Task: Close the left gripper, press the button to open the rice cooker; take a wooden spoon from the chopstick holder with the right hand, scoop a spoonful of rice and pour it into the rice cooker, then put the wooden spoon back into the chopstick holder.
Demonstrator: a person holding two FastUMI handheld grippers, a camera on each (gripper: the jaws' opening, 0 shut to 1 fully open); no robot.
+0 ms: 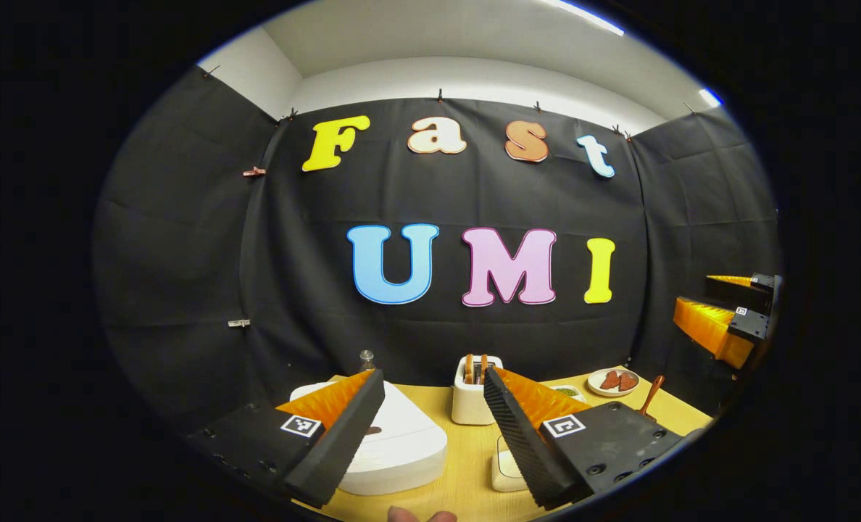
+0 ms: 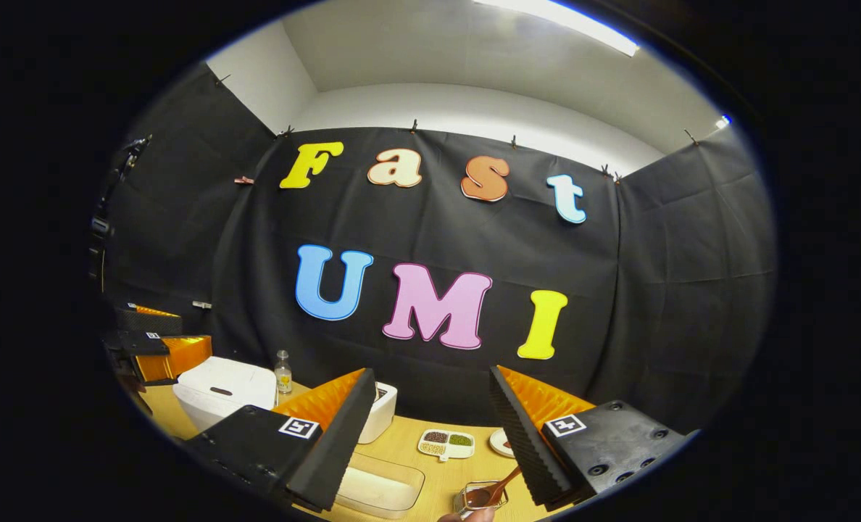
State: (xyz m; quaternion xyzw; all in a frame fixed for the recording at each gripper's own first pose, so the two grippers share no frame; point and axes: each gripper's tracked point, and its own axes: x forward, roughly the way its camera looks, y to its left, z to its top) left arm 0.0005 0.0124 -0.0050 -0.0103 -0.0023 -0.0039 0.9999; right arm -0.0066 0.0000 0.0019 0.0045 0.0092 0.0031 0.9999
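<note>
Hovering above the yellow table [image 1: 467, 464], the left gripper [image 1: 430, 428] is spread wide and holds nothing; between its fingers the left gripper view shows the white rice cooker [image 1: 401, 442], lid down, and a toaster [image 1: 474, 399] with slices in its slots. A plate [image 1: 614, 382] of reddish pieces sits farther right. The right gripper [image 2: 430, 428] (equally wide, equally empty) looks down on the wooden spoon [image 2: 492, 493] standing in the chopstick holder [image 2: 474, 499], beside a divided dish [image 2: 446, 444] of grains and a clear box [image 2: 380, 486].
</note>
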